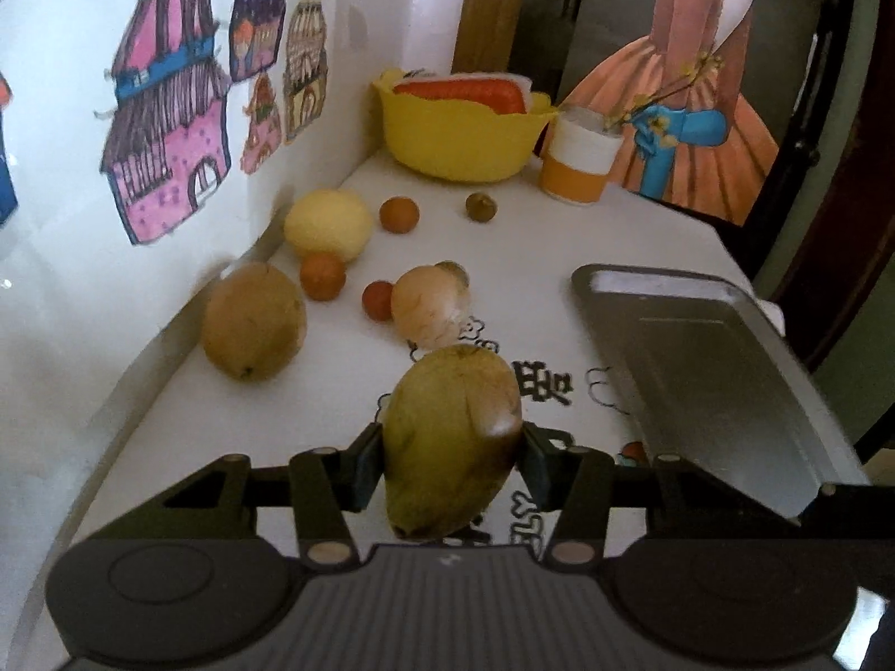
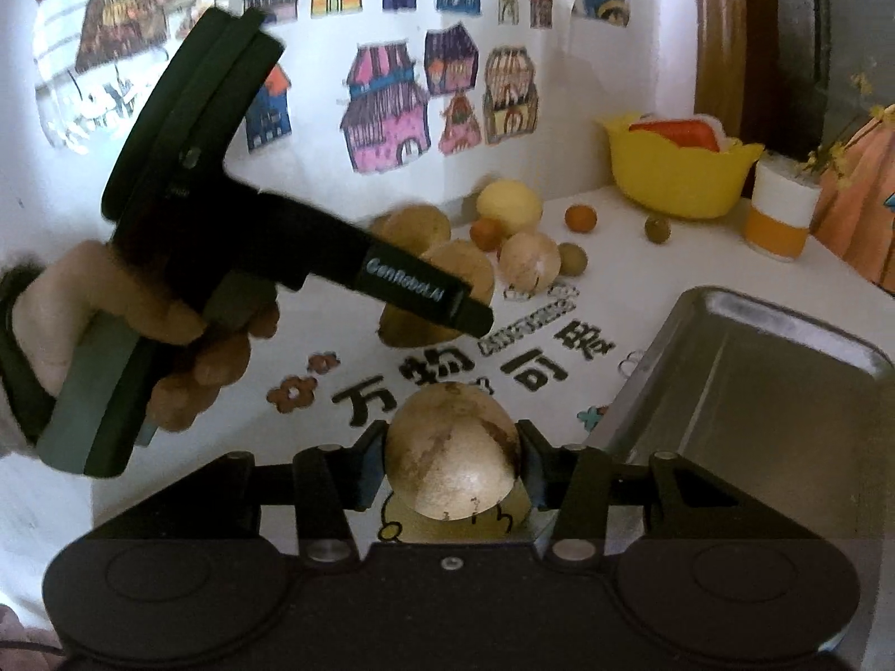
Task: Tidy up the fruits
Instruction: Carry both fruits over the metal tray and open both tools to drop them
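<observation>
My left gripper (image 1: 453, 461) is shut on a green-yellow mango (image 1: 453, 436) with a dark bruise, held above the white table (image 1: 313, 419), left of the metal tray (image 1: 699, 346). In the right wrist view the same mango (image 2: 467, 271) shows behind the hand-held left tool. My right gripper (image 2: 453, 467) is shut on a round tan speckled fruit (image 2: 453, 453), just left of the tray's (image 2: 755, 391) near corner. Loose on the table lie a brown fruit (image 1: 254, 321), a yellow round fruit (image 1: 328, 225), a pale round fruit (image 1: 428, 307), three small oranges (image 1: 323, 275) and a small green fruit (image 1: 482, 207).
A yellow bowl (image 1: 458, 134) holding something red stands at the back, beside an orange-and-white cup (image 1: 579, 162) with twigs. A wall with paper house drawings (image 1: 168, 128) runs along the left. A person's hand (image 2: 112, 307) grips the left tool. The tray's inside shows bare metal.
</observation>
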`<state>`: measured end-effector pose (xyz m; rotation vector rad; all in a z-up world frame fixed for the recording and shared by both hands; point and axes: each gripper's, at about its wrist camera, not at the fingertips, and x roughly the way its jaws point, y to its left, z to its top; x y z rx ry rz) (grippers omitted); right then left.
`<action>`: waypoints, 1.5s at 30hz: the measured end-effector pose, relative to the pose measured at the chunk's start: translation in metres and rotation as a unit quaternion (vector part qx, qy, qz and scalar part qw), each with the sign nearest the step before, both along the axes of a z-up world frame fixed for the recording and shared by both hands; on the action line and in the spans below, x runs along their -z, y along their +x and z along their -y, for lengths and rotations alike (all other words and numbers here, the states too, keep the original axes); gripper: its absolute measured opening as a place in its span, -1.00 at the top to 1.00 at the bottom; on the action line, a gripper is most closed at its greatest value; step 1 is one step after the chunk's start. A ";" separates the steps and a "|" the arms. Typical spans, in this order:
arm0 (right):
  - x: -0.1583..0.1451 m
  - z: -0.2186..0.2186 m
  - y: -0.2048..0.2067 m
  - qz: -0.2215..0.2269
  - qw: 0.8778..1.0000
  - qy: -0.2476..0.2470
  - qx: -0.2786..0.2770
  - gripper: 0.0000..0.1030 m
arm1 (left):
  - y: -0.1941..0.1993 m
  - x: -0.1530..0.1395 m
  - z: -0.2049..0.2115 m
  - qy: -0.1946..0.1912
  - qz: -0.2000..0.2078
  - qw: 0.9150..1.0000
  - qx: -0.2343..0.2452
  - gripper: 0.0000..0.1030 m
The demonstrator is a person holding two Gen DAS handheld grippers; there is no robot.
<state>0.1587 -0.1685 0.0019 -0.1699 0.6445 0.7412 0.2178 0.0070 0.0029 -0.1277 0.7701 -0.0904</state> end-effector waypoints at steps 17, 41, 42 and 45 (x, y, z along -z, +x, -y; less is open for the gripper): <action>-0.038 0.106 0.073 0.046 0.991 0.003 0.122 0.03 | 0.047 -0.026 0.078 -0.032 0.025 0.997 0.059 -0.07; 0.020 0.128 0.195 0.019 0.987 -0.050 0.154 0.03 | 0.129 0.023 0.125 -0.015 -0.004 0.996 0.093 -0.07; 0.021 0.128 0.196 0.017 0.987 -0.051 0.154 0.03 | 0.129 0.023 0.126 -0.013 -0.003 0.996 0.093 -0.07; 0.025 0.127 0.198 0.011 0.987 -0.053 0.154 0.03 | 0.130 0.023 0.125 -0.017 -0.005 0.996 0.092 -0.07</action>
